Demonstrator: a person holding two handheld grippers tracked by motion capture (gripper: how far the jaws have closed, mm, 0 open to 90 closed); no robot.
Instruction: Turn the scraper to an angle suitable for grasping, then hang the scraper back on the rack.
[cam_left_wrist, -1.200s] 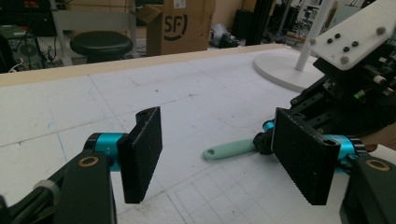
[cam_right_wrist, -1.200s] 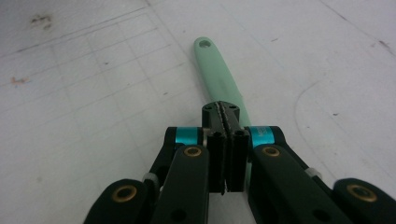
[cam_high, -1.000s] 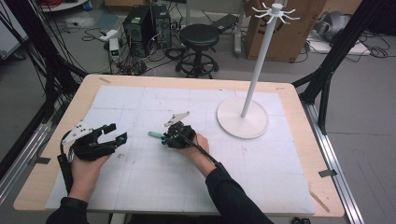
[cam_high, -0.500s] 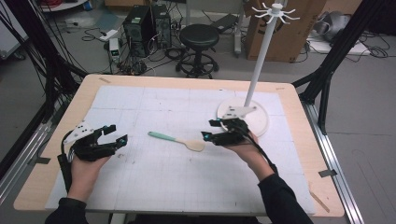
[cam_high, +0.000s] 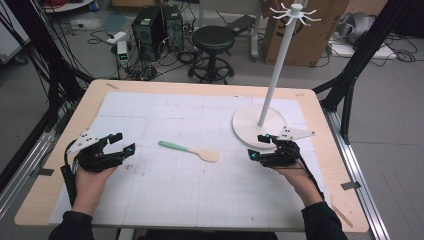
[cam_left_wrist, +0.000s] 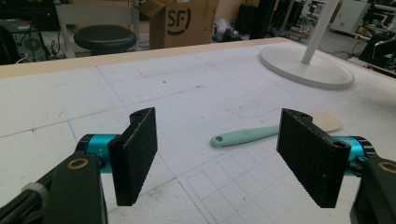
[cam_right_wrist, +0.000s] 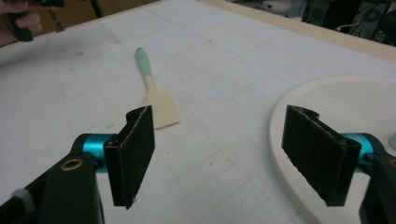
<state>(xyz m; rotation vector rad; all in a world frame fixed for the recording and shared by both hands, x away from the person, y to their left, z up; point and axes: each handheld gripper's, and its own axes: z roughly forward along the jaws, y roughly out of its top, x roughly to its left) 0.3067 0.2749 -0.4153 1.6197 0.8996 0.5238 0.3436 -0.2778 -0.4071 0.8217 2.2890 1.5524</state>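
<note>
I see one spatula (cam_high: 189, 150), mint-green handle and pale wooden blade, lying flat near the middle of the white-topped counter (cam_high: 165, 200), free of both grippers. My right gripper (cam_high: 260, 149) hovers at the right, just beside the round base of the one white hook stand (cam_high: 260, 122); its jaws have just been opening and stand wide with nothing between them. My left gripper (cam_high: 119, 145) sits at the left, well apart from the spatula, jaws also parted and empty after opening a little.

Risks, as I judge them: the spatula lies very low, so a reach could scrape the counter or pinch only the thin blade and let it slip. My right gripper is close enough to the stand's base to bump it.

Count: one spatula, one stand, two grippers.
</note>
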